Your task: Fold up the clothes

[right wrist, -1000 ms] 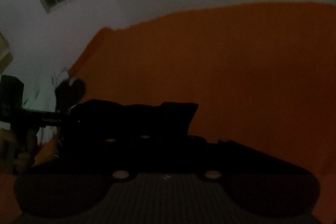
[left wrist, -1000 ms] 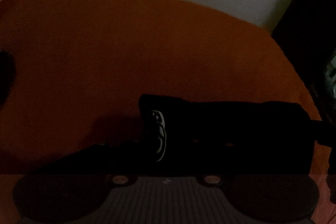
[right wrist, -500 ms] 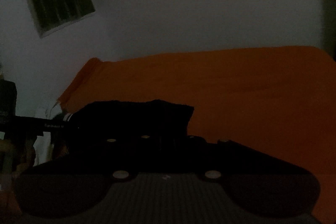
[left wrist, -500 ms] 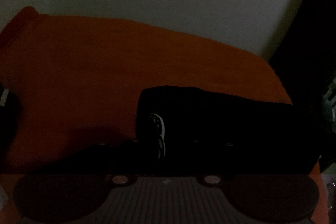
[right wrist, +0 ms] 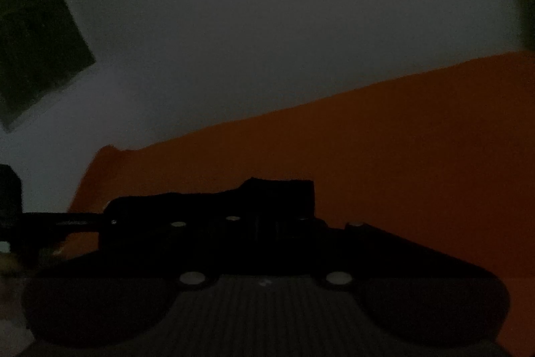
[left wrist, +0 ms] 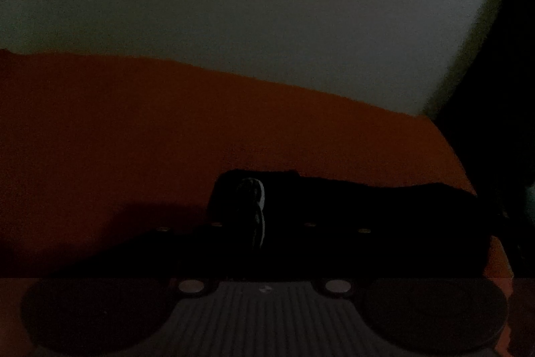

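The room is very dark. A black garment (left wrist: 367, 216) with a small white print (left wrist: 261, 199) hangs in a long bundle just over the orange bed cover (left wrist: 133, 139). My left gripper (left wrist: 264, 226) is shut on its edge, next to the print. In the right wrist view the same black garment (right wrist: 200, 206) stretches to the left, and my right gripper (right wrist: 267, 223) is shut on its raised corner. The fingertips are black against the black cloth and hard to make out.
A pale wall (left wrist: 267, 5) rises behind the bed. A dark window or vent (right wrist: 36, 32) sits high on the left in the right wrist view. A dark bar of the other hand-held tool (right wrist: 67, 223) shows at that view's left edge.
Both grippers have travelled across the bed with the black garment still in them. Much more wall shows in both views, and the bed's far edge sits lower in the picture.
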The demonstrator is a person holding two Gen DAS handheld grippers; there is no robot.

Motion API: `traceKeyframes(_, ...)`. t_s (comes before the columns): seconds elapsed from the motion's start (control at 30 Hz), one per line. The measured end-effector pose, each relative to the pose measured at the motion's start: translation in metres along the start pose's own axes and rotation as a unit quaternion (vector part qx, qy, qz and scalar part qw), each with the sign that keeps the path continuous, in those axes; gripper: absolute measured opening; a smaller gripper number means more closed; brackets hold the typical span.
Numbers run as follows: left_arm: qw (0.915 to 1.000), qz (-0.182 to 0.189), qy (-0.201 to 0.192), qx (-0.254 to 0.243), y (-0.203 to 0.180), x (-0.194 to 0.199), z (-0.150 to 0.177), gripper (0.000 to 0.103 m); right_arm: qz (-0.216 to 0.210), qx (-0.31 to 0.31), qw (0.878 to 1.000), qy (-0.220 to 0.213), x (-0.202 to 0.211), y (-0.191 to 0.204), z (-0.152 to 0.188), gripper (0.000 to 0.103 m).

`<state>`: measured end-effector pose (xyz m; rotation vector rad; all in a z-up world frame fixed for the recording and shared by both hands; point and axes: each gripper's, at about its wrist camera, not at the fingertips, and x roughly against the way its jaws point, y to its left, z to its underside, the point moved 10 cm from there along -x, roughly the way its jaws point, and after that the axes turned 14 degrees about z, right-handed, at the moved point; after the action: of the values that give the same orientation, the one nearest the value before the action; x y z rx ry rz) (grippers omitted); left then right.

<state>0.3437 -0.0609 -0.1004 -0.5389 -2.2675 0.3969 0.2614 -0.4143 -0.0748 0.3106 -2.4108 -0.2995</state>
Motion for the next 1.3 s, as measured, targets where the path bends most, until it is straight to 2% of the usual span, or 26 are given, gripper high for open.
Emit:
traceKeyframes(0.13,0.9996,-0.008,0.023,0.017,0.030,-0.062,-0.034,0.017,0.009,0.014,1.000,0.016,-0.078,-0.010,-0.035,0.009)
traceKeyframes(0.23,0.9985,-0.017,0.038,0.037,0.048,-0.094,-0.051,0.017,0.018,0.019,0.999,0.031,-0.131,-0.017,-0.055,0.009)
traceKeyframes(0.33,0.9989,-0.026,0.030,0.024,0.056,-0.110,-0.074,0.017,0.024,0.017,0.999,0.032,-0.163,-0.015,-0.073,0.009)
traceKeyframes(0.47,0.9992,-0.027,0.016,0.025,0.063,-0.121,-0.084,0.018,0.036,0.015,0.999,0.024,-0.199,-0.010,-0.098,0.009)
traceKeyframes(0.53,0.9982,-0.042,0.028,0.033,0.070,-0.125,-0.083,0.026,0.051,0.017,0.998,0.023,-0.215,-0.005,-0.104,0.009)
traceKeyframes(0.57,0.9971,-0.054,0.037,0.039,0.072,-0.126,-0.082,0.036,0.061,0.021,0.998,0.024,-0.223,-0.002,-0.106,0.012)
traceKeyframes(0.6,0.9957,-0.068,0.044,0.045,0.074,-0.125,-0.080,0.059,0.080,0.036,0.996,0.030,-0.230,0.000,-0.103,0.024)
traceKeyframes(0.63,0.9943,-0.086,0.043,0.047,0.078,-0.121,-0.078,0.071,0.103,0.052,0.993,0.038,-0.236,0.001,-0.099,0.035)
traceKeyframes(0.67,0.9934,-0.101,0.036,0.042,0.080,-0.115,-0.077,0.080,0.137,0.069,0.987,0.045,-0.237,-0.002,-0.095,0.051)
traceKeyframes(0.73,0.9910,-0.127,0.032,0.029,0.079,-0.100,-0.068,0.075,0.174,0.100,0.979,0.023,-0.224,-0.004,-0.091,0.053)
traceKeyframes(0.77,0.9892,-0.141,0.033,0.025,0.077,-0.093,-0.062,0.063,0.189,0.115,0.975,0.010,-0.216,-0.005,-0.090,0.051)
traceKeyframes(0.83,0.9866,-0.159,0.032,0.015,0.070,-0.081,-0.051,0.060,0.178,0.117,0.977,-0.014,-0.198,-0.003,-0.085,0.036)
traceKeyframes(0.9,0.9919,-0.123,0.031,0.005,0.044,-0.090,-0.041,0.060,0.150,0.112,0.982,-0.014,-0.189,0.004,-0.074,0.019)
traceKeyframes(0.97,0.9941,-0.098,0.044,-0.014,0.017,-0.106,-0.017,0.061,0.119,0.106,0.987,0.028,-0.194,0.012,-0.052,0.016)
traceKeyframes(1.07,0.9878,-0.121,0.092,-0.036,0.014,-0.134,0.028,0.061,0.137,0.100,0.982,0.083,-0.211,0.011,-0.015,0.016)
traceKeyframes(1.13,0.9845,-0.134,0.103,-0.047,0.021,-0.135,0.051,0.062,0.157,0.099,0.977,0.103,-0.217,-0.004,0.000,0.016)
traceKeyframes(1.17,0.9830,-0.140,0.100,-0.063,0.019,-0.129,0.051,0.064,0.165,0.101,0.975,0.108,-0.217,-0.011,0.006,0.016)
traceKeyframes(1.2,0.9808,-0.144,0.100,-0.084,0.012,-0.120,0.053,0.064,0.166,0.112,0.975,0.092,-0.204,-0.011,0.005,0.019)
traceKeyframes(1.27,0.9851,-0.111,0.089,-0.097,-0.010,-0.096,0.058,0.065,0.165,0.131,0.976,0.063,-0.178,-0.011,0.005,0.021)
traceKeyframes(1.3,0.9880,-0.089,0.080,-0.097,-0.021,-0.084,0.061,0.070,0.151,0.123,0.979,0.061,-0.164,-0.002,0.013,0.021)
